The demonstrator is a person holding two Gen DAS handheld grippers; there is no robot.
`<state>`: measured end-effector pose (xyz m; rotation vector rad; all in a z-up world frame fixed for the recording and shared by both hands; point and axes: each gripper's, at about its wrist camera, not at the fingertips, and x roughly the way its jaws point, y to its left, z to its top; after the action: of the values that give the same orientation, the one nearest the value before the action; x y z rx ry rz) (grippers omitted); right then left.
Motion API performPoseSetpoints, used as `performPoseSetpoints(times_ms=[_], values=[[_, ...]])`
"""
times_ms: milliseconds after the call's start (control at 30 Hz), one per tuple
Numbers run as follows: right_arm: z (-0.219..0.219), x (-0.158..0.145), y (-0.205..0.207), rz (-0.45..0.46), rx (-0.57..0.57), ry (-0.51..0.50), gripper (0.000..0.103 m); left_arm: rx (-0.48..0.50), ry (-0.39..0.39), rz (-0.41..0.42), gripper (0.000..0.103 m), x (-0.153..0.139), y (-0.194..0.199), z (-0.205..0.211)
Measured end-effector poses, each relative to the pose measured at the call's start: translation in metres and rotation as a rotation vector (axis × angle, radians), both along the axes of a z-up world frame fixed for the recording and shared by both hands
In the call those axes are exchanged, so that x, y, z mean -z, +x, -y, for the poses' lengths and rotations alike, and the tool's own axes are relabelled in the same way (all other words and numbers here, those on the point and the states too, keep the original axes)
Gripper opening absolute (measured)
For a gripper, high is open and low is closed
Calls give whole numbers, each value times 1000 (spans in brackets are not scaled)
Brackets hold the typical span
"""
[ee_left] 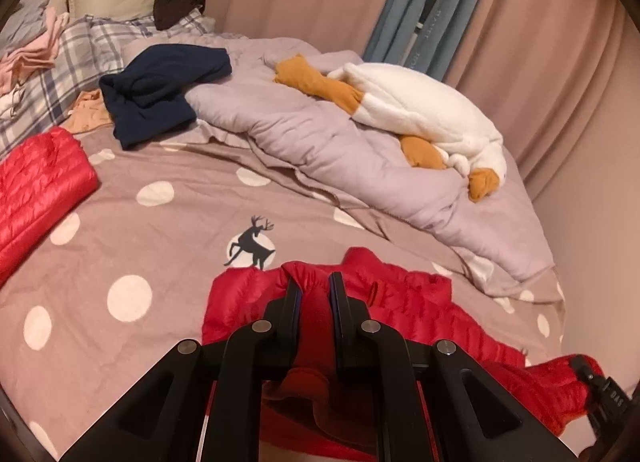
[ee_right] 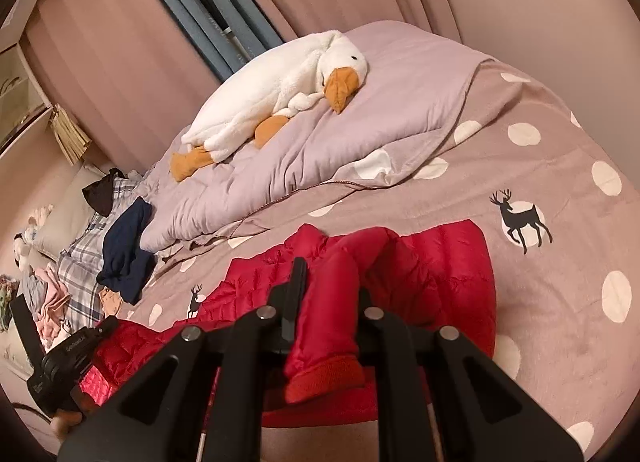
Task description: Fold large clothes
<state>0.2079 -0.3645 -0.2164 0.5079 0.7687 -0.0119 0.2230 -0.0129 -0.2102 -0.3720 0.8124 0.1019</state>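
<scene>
Polka-dot bed, rumpled red puffer jacket

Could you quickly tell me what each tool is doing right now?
Left tool: shut on the red down jacket.
Right tool: shut on the jacket's sleeve.

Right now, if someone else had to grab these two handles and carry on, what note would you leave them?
Left tongs: shut on a fold of the red jacket.
Right tongs: shut on the jacket's sleeve; the knit cuff hangs toward the camera.
The jacket lies crumpled on the bed, near the front edge.
Done: another red piece lies flat at the left and looks folded.
Left: spread this jacket, bring the sleeves in, fold it. The navy garment beside the quilt is probably next.
</scene>
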Motion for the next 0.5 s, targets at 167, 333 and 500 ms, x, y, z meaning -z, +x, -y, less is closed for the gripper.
performPoseSetpoints(times_ms=[167,333,500], values=[[1,4,3,-13,28,35,14,12,15,-21,10,3,4,0],[-3,9,3,-28,38,37,15,17,26,-50,10,13,5,0],[-2,15,8,-42,36,26,15,9,25,-51,10,19,7,-4]])
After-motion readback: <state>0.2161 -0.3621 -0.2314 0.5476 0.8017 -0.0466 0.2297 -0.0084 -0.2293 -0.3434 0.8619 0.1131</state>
